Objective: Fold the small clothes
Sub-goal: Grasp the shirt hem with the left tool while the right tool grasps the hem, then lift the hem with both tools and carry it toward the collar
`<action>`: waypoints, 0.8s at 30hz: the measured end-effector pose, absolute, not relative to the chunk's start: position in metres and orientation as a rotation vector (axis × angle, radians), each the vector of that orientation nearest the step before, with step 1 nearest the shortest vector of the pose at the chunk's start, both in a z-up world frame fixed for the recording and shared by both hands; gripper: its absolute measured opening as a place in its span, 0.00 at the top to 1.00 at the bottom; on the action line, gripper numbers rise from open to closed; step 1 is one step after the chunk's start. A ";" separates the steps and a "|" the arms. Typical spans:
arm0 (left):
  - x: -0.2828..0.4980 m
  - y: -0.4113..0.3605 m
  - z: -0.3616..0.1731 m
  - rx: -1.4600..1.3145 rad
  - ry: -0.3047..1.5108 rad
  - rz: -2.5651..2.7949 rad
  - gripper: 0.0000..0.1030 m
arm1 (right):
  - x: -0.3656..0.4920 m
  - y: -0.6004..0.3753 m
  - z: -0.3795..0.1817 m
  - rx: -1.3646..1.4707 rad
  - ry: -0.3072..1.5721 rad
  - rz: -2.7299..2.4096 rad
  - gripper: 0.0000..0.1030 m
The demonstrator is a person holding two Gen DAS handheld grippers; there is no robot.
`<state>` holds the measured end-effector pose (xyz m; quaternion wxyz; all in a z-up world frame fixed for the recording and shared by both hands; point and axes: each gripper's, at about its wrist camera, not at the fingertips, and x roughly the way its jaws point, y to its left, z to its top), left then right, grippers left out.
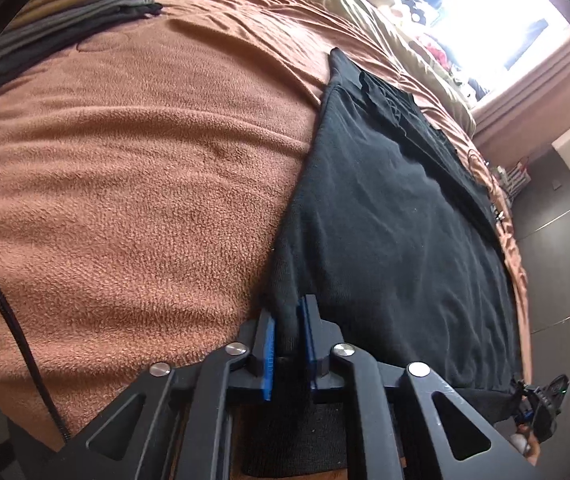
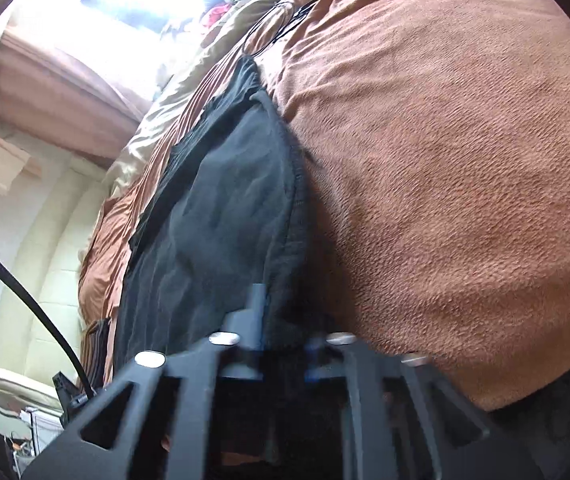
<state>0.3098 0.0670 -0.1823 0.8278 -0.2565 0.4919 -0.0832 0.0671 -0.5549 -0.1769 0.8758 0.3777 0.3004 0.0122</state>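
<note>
A black garment lies spread flat on a brown fleece blanket. My left gripper is shut on the garment's near left corner, with cloth pinched between its blue pads. In the right wrist view the same black garment stretches away over the brown blanket. My right gripper is shut on the garment's near right corner; this view is blurred. The right gripper also shows in the left wrist view, at the garment's far corner.
A stack of folded clothes in tan, grey and dark tones sits at the back left of the bed. A tan pillow and a bright window lie beyond. Black cables lie on the blanket further away.
</note>
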 end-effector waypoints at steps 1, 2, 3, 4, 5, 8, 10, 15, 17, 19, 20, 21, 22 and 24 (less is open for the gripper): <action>0.309 0.067 -0.181 -0.543 1.042 -0.173 0.91 | 0.064 -0.554 -0.173 0.781 0.618 0.019 0.93; 0.307 0.067 -0.180 -0.542 1.035 -0.169 0.92 | 0.061 -0.553 -0.168 0.772 0.611 0.012 0.94; 0.306 0.067 -0.177 -0.537 1.026 -0.165 0.92 | 0.057 -0.553 -0.164 0.767 0.603 0.008 0.94; 0.304 0.067 -0.174 -0.532 1.016 -0.161 0.92 | 0.053 -0.552 -0.159 0.766 0.594 0.009 0.94; 0.302 0.067 -0.170 -0.529 1.004 -0.161 0.92 | 0.049 -0.552 -0.154 0.763 0.583 0.011 0.94; 0.298 0.068 -0.156 -0.524 0.973 -0.170 0.92 | 0.037 -0.546 -0.136 0.749 0.552 0.028 0.94; 0.294 0.071 -0.147 -0.529 0.951 -0.174 0.92 | 0.030 -0.542 -0.130 0.743 0.539 0.041 0.94; 0.285 0.076 -0.131 -0.543 0.913 -0.187 0.93 | 0.012 -0.533 -0.112 0.719 0.508 0.069 0.95; 0.281 0.079 -0.126 -0.554 0.901 -0.192 0.93 | 0.006 -0.529 -0.106 0.703 0.494 0.082 0.95; 0.275 0.084 -0.121 -0.566 0.890 -0.193 0.93 | -0.003 -0.525 -0.100 0.680 0.486 0.088 0.95; 0.272 0.087 -0.119 -0.571 0.882 -0.196 0.93 | -0.005 -0.525 -0.099 0.676 0.483 0.089 0.95; 0.269 0.089 -0.116 -0.574 0.876 -0.198 0.93 | -0.008 -0.523 -0.098 0.674 0.478 0.094 0.95; 0.265 0.091 -0.113 -0.576 0.869 -0.199 0.93 | -0.012 -0.522 -0.096 0.673 0.473 0.098 0.95; 0.256 0.095 -0.108 -0.577 0.855 -0.200 0.93 | -0.021 -0.521 -0.095 0.670 0.464 0.105 0.95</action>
